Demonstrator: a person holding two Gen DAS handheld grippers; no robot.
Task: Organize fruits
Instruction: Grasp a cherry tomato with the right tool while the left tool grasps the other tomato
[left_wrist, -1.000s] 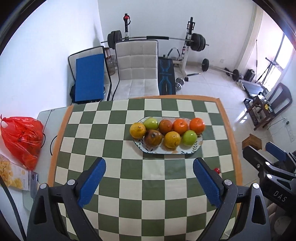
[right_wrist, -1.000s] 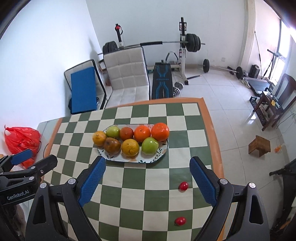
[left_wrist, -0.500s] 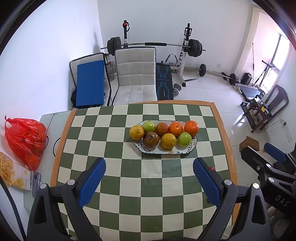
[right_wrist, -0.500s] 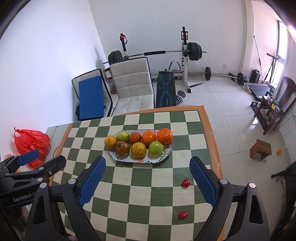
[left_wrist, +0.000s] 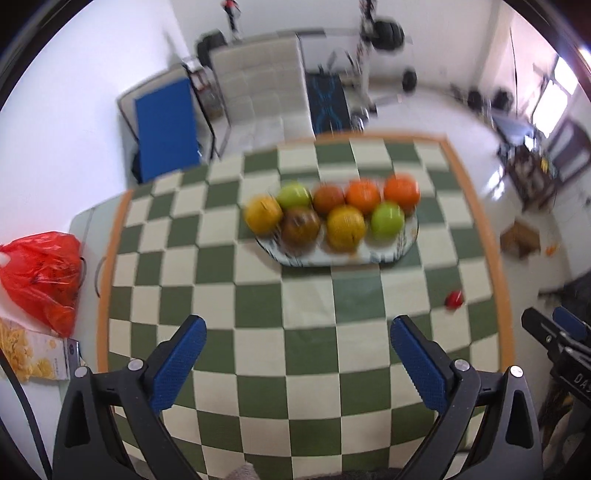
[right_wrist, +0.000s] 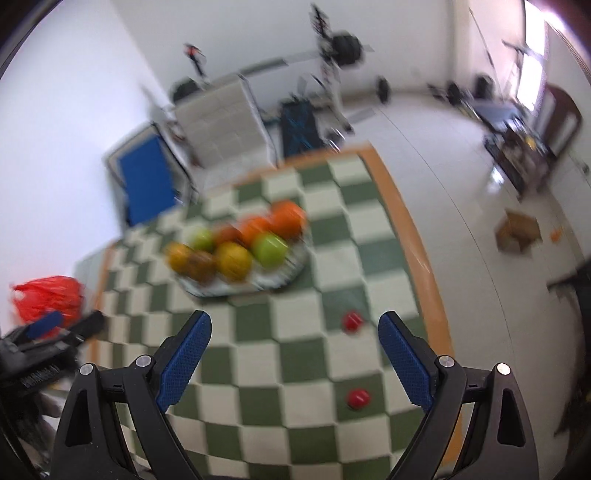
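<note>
Tongs first: left tongs (left_wrist: 298, 345) spread wide and empty, jaws just widened with nothing between them, angled down over the checkered bench (left_wrist: 258, 354); right tongs (right_wrist: 294, 341) likewise parted and empty, aimed toward the loose pieces, probably to gather them. Counted on the oval plate (left_wrist: 408, 242): seven fruits, packed in two rows so none roll. Off the plate, toward the bench's right edge: two small red fruits (right_wrist: 352, 322), well apart from it, not yet collected
</note>
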